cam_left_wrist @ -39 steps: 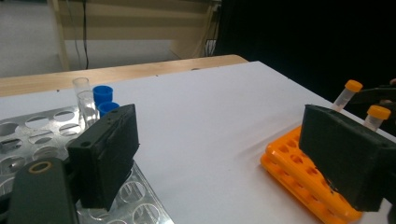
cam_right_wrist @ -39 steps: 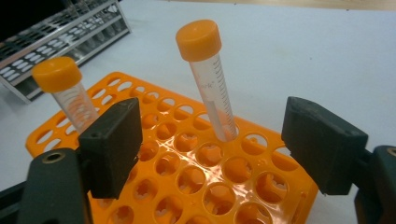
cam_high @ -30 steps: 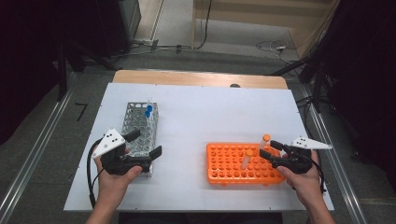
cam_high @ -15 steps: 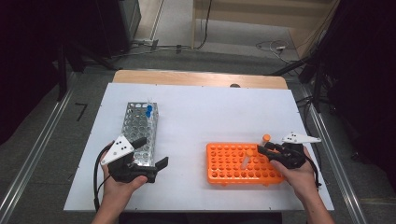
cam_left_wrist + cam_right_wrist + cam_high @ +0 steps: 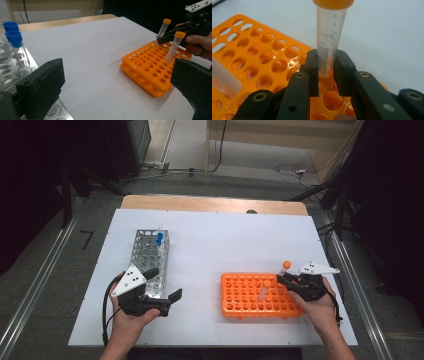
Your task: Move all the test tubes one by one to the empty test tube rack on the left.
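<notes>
We are holding the right gripper [image 5: 286,279] at the far right corner of the flat orange plastic tube rack [image 5: 250,302], which is lying on the right half of the white table top [image 5: 220,245]. Its two black jaws are closing narrowly around the lower body of a clear graduated tube with an orange cap [image 5: 330,37], and the right gripper view is showing that tube standing upright between the pads, its bottom just above or in one of the rack's round holes; we cannot tell which. In the high view the same tube [image 5: 285,268] is rising at the rack's far right edge. A second clear tube with an orange cap [image 5: 263,290] is leaning in a hole near the middle of the rack, just left of our right gripper.

We are resting the left gripper [image 5: 166,287] near the table's near left side, just beside the near end of the perforated silver metal tube rack [image 5: 150,255]. Its jaws are standing wide apart with nothing between them, as the left gripper view is showing. Two clear tubes with blue caps [image 5: 159,239] are standing side by side at the far end of the metal rack, well apart from the left gripper.
</notes>
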